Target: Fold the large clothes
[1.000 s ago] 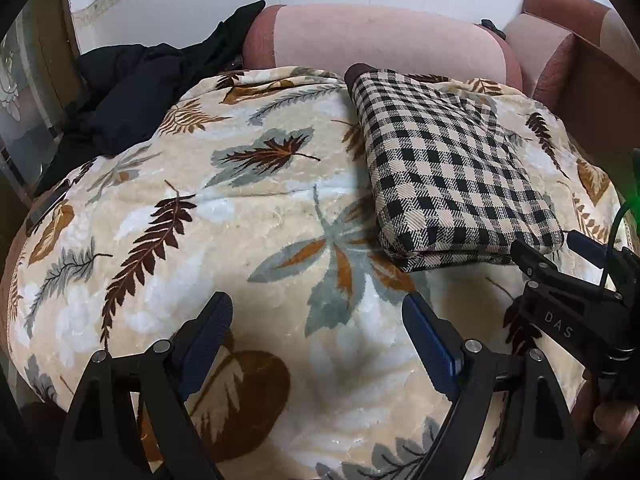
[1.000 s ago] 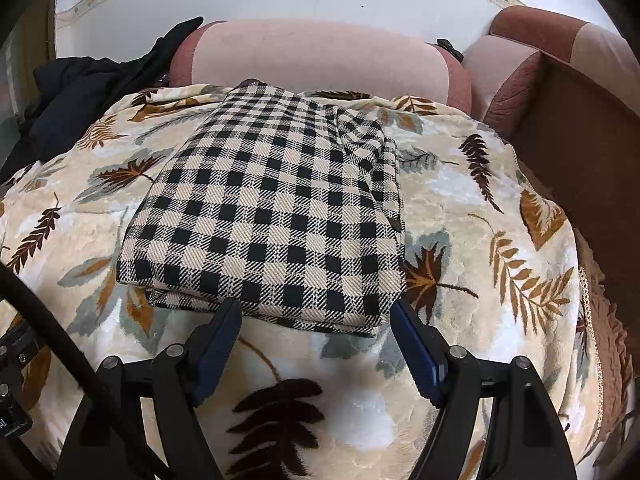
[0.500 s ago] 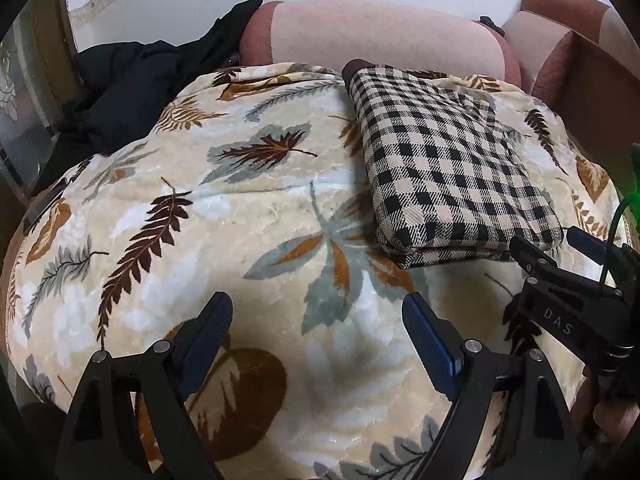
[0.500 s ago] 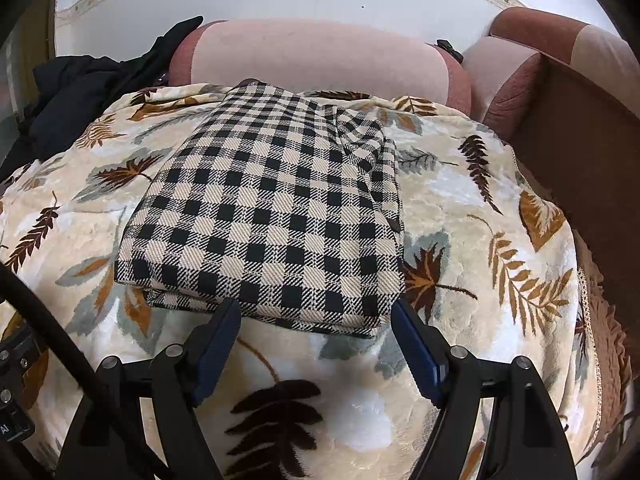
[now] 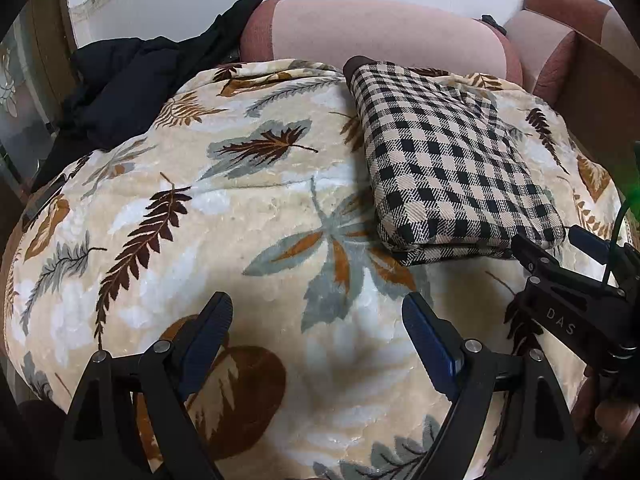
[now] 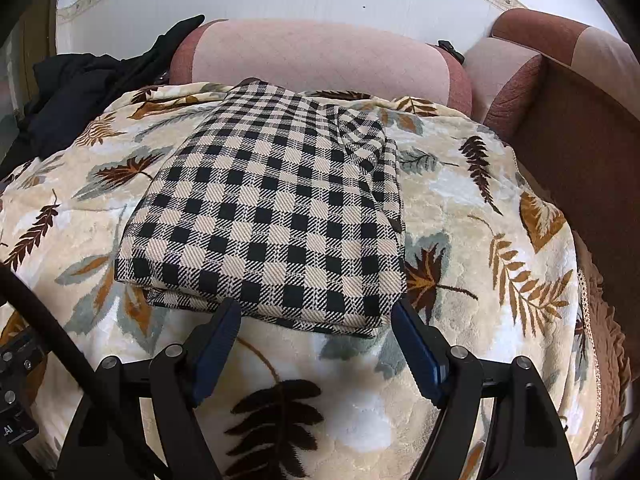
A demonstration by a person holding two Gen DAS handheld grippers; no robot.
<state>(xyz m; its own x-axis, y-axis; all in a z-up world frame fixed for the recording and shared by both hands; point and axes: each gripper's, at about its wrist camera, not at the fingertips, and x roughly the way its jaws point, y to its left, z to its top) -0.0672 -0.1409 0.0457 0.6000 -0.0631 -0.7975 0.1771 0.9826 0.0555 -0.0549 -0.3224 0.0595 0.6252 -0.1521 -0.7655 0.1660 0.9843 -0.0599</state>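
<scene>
Now I see the checked woven garment (image 6: 276, 216) folded into a thick rectangle on the plush leaf-print blanket (image 6: 480, 208). My right gripper (image 6: 316, 316) sits at its near edge, jaws apart. My left gripper (image 5: 316, 316) hovers over bare blanket, jaws apart too.

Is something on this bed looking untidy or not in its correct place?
The checked garment lies folded in a neat rectangle on the leaf-pattern blanket; only a small fold bunches near its far right corner. The one untidy thing is the black clothing, crumpled in a heap at the far left beside the pink cushion.
</scene>
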